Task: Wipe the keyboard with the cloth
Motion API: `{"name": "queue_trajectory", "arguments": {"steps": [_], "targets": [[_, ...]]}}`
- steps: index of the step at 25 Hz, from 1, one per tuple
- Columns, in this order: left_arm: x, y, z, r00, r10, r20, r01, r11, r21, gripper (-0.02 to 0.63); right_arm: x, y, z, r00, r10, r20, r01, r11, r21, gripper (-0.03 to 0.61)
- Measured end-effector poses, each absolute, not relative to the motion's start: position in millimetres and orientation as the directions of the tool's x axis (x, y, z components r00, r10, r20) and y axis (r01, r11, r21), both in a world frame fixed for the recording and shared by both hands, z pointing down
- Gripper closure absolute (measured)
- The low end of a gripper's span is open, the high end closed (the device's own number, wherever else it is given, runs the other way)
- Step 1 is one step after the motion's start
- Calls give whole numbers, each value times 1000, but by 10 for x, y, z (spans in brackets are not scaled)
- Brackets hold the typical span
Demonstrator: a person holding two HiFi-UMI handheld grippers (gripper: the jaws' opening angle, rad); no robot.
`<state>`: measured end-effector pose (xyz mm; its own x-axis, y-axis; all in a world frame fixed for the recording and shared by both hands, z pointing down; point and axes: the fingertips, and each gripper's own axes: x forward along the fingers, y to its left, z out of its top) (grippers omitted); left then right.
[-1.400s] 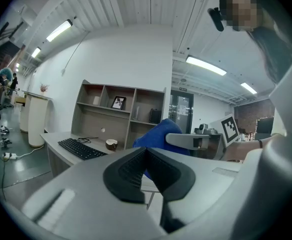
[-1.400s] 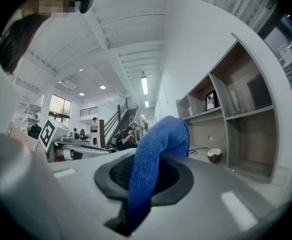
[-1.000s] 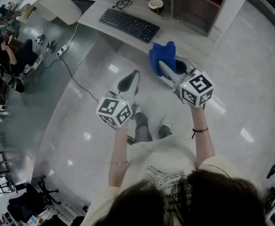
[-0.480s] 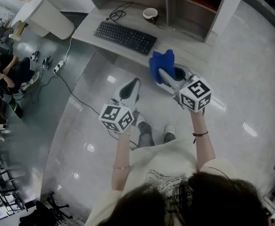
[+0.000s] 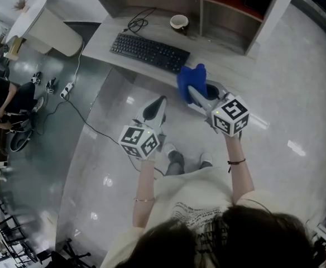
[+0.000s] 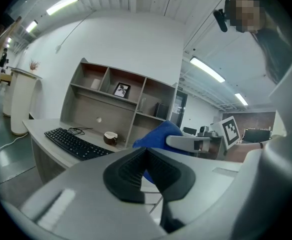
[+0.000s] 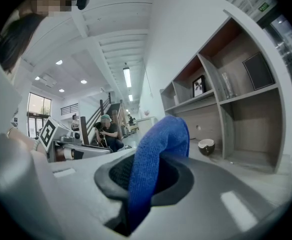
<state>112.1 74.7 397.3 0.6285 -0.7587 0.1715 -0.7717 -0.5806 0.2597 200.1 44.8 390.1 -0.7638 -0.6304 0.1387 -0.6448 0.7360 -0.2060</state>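
In the head view, the person stands on a glossy floor and holds both grippers out in front, apart from each other. The left gripper (image 5: pixel 156 103) is on the left with its jaws pressed together and nothing in them. The right gripper (image 5: pixel 192 88) is clamped on a blue cloth (image 5: pixel 190 75), which stands up in a bunch above its tip, just at the near edge of the grey desk (image 5: pixel 224 57). The black keyboard (image 5: pixel 149 52) lies flat on the desk, farther away and to the left of the cloth, not touching it. Beyond the keyboard are a coiled black cable (image 5: pixel 139 20) and a small bowl (image 5: pixel 179 22), and a shelf unit (image 5: pixel 230 10) rises at the far right of the desk. A power strip (image 5: pixel 66 88) lies on the floor at the left. In the left gripper view, the two dark pads meet with no gap. Beyond them the keyboard and the bowl sit on the desk to the left, and the cloth shows to the right, gripped by the other tool. In the right gripper view, the pads close on the cloth, which runs up between them and folds over at the top. The bowl stands on the desk to the right, below a framed picture (image 7: pixel 199 86) on a shelf.
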Motion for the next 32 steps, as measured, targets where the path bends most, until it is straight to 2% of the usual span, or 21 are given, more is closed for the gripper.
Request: {"name": "queue_trajectory", "arguments": {"steps": [32], "targets": [[402,176,4190,801,-573,175,-597,-742,304,617,1301,44,4096,-588,-795,150,-804,553,-220,520]]}}
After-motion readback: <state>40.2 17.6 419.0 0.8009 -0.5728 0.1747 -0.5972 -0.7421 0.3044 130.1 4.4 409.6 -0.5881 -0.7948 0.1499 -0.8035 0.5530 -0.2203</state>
